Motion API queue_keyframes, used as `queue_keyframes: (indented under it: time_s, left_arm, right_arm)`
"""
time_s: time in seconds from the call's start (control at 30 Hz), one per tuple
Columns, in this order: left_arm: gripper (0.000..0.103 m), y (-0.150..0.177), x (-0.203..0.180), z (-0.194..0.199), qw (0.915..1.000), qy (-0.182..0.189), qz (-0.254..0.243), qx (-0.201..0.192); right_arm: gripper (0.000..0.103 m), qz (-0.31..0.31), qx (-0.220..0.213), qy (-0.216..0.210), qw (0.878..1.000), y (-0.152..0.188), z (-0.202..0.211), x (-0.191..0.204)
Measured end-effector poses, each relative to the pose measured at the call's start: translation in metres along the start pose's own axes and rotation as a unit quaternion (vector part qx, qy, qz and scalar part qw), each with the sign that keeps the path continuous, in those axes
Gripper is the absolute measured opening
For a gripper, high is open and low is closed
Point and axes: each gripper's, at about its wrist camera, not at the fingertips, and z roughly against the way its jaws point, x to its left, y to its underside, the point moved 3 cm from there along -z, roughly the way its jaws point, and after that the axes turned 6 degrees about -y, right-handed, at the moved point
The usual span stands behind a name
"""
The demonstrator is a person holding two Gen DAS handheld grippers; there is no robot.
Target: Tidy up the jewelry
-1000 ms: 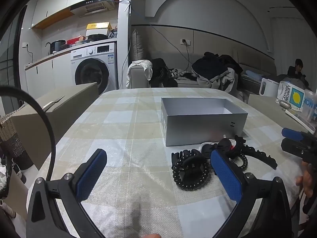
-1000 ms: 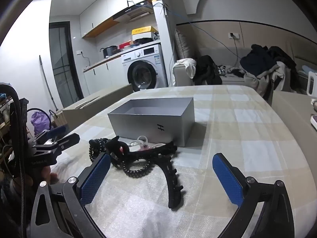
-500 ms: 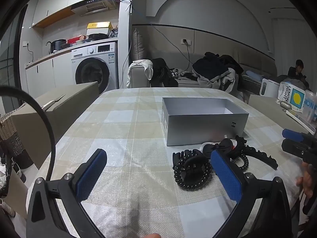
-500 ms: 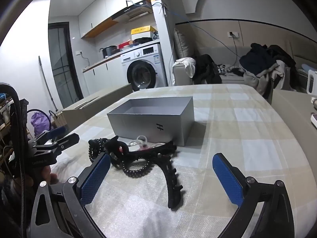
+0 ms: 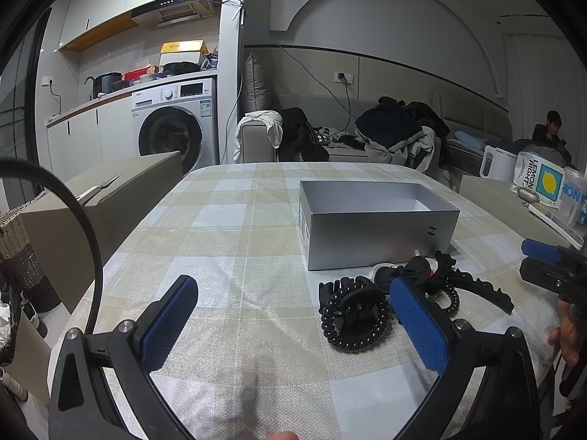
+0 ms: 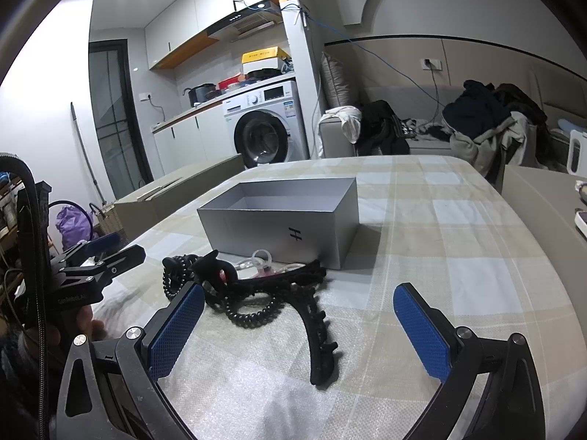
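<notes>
Left gripper (image 5: 293,324): jaws spread wide, gripping nothing, low in the left wrist frame above the checked tablecloth (image 5: 227,242); its blue pads (image 5: 168,321) frame bare cloth and part of the hair-tie pile.
Right gripper (image 6: 299,330): also wide open and empty, lower centre of the right wrist frame.
Box count: one open silver box (image 5: 374,225), centre-right of the left frame; its long axis runs left to right there, and the side with the "H" mark faces the cameras.
Coil hair ties: two seen, a large black spiral tie (image 5: 354,321) just left of the right-hand pad, and a smaller one (image 6: 256,310) in the pile.
Headband: one black toothed headband (image 6: 319,333), arched, one leg pointing toward the bottom of the right frame.
Pile position: directly in front of the box, touching or just beside its near wall; pink and clear pieces (image 6: 262,266) lie under the black items, too tangled to count.
Background: one washing machine (image 5: 172,124), upper left.
</notes>
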Motion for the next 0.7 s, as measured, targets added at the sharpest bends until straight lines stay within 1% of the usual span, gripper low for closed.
queue_keyframes:
  time_s: [0.7]
  left_arm:
    - [0.102,-0.0002,-0.0026,0.0026,1.0,-0.003,-0.005,-0.003]
  right_arm:
    - [0.103,0.001,0.002,0.0,1.0,0.0002,0.0006,-0.0005]
